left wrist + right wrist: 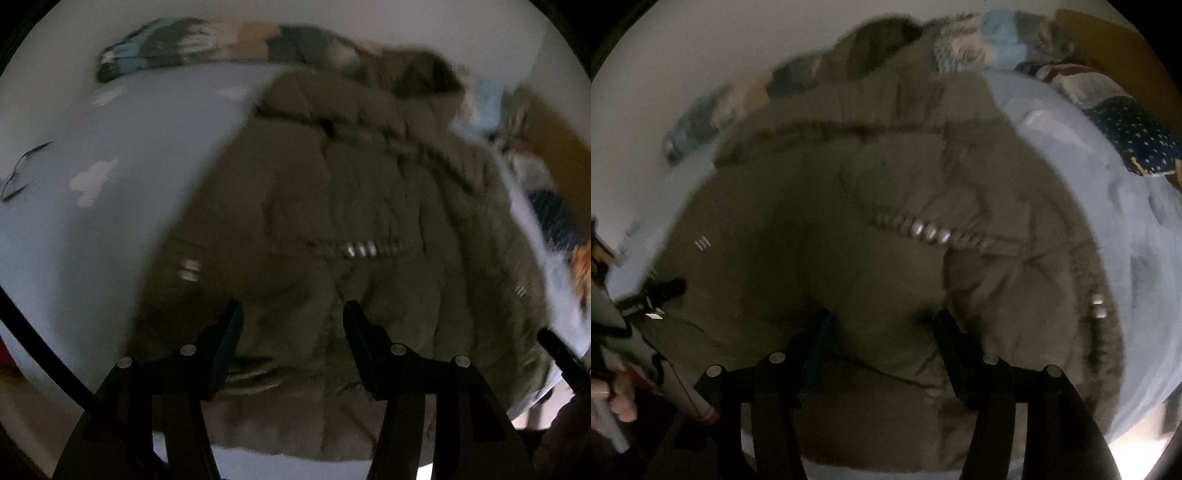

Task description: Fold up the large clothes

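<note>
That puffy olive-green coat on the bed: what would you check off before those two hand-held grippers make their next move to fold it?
1. Olive-green quilted coat spread on the pale blue sheet: ok.
2. Left hand-held gripper open over the coat, nothing between its fingers: ok.
3. Right hand-held gripper open, nothing held: ok.
4. Bare sheet beside the coat for folding: ok.
5. Coat fastened: cannot tell, blurred.
6. Grippers apart: ok.

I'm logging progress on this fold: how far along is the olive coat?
Done: the olive coat lies spread on the pale blue sheet, though whether it has been folded once already is hard to tell through the blur. In hand: nothing; the left gripper and right gripper hover over it, jaws apart. Left: the folding itself.
</note>
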Demonstrator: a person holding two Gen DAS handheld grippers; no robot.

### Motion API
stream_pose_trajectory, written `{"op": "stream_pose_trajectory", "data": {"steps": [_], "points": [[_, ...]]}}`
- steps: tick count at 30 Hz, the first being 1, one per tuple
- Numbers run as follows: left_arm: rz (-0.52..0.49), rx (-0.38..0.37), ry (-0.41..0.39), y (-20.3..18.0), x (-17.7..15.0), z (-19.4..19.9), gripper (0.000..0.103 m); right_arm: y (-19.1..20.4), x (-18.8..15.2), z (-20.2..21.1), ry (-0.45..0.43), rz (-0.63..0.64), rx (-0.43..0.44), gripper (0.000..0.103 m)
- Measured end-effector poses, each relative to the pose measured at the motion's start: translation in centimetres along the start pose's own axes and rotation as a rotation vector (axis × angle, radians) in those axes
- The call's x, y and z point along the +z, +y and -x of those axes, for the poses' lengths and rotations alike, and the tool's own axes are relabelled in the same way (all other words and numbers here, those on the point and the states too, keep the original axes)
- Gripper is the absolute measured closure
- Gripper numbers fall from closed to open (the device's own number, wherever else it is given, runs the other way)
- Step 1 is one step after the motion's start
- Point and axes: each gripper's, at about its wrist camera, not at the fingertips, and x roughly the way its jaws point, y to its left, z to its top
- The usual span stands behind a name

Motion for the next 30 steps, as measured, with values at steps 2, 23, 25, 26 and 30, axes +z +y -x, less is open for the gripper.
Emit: {"op": "stream_pose_trajectory", "data": {"steps": [2,23,25,26,30], "points": [[0.050,-0.009,-0.040,2.7,-0.1,1.8,0.046,-1.5,-0.4,2.0,-0.048,-0.042,-0.009,0.041],[0.244,-0.184,0.177,9.6,-3.5,-1.8,0.045,-17.2,-6.6,4.8,-0.045,-0.592,0.014,0.026],[0.181,-0.146,0.169,8.4,-3.3,-2.1,0.053,-17.0,-6.5,4.0,-0.021,-0.595,0.035,0.025],[0.153,-0.136,0.161,7.8,-3.3,-2.1,0.063,-16.7,-6.5,3.5,-0.006,-0.586,0.043,0.025],[0.089,-0.122,0.132,6.7,-3.2,-1.5,0.077,-15.5,-6.8,1.9,0.043,-0.545,0.060,0.061]]}}
